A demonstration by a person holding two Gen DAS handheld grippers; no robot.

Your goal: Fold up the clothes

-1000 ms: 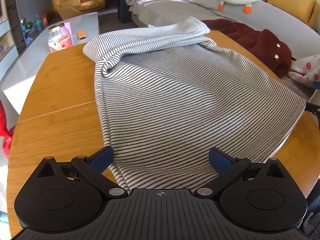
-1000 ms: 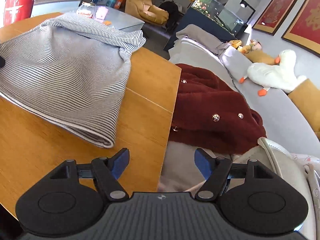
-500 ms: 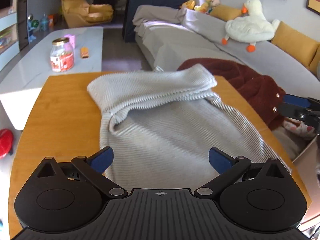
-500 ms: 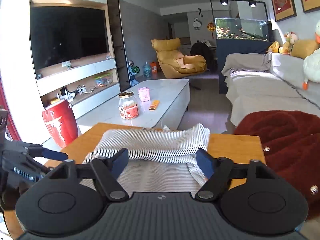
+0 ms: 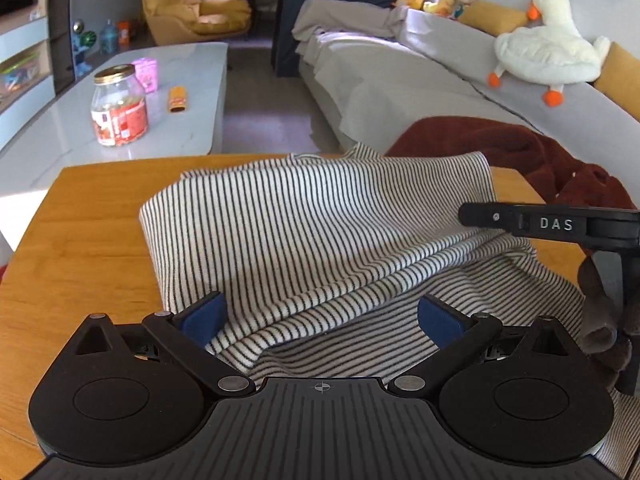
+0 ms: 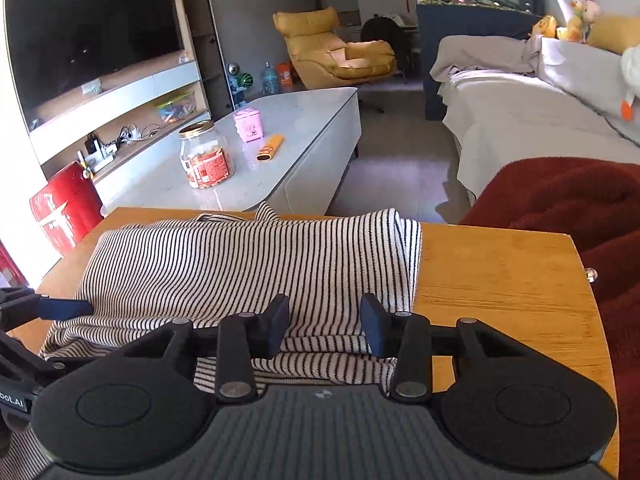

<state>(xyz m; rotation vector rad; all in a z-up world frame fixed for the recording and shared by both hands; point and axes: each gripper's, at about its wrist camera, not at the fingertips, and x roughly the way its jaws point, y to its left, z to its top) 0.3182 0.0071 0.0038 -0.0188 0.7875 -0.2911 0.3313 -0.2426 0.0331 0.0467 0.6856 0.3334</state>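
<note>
A: How do the two tools stand?

B: The left tool [image 5: 320, 314] is low over the surface [image 5: 80, 240], its blue pads spread wide, with the near fold of the striped garment [image 5: 312, 232] lying between them, not pinched. The right tool [image 6: 325, 322] has its pads half closed, cloth in the gap; if they grip it, I cannot tell.

A: And around them?

B: The surface is orange wood. Ahead of the tools is a white coffee table [image 6: 304, 120] with a jar [image 6: 206, 156]; to the right, a dark red garment [image 6: 580, 208] on a grey sofa [image 5: 400, 92].

A: The striped garment?

B: It lies on the surface directly before both tools, folded over itself, with the upper layer raised.
</note>
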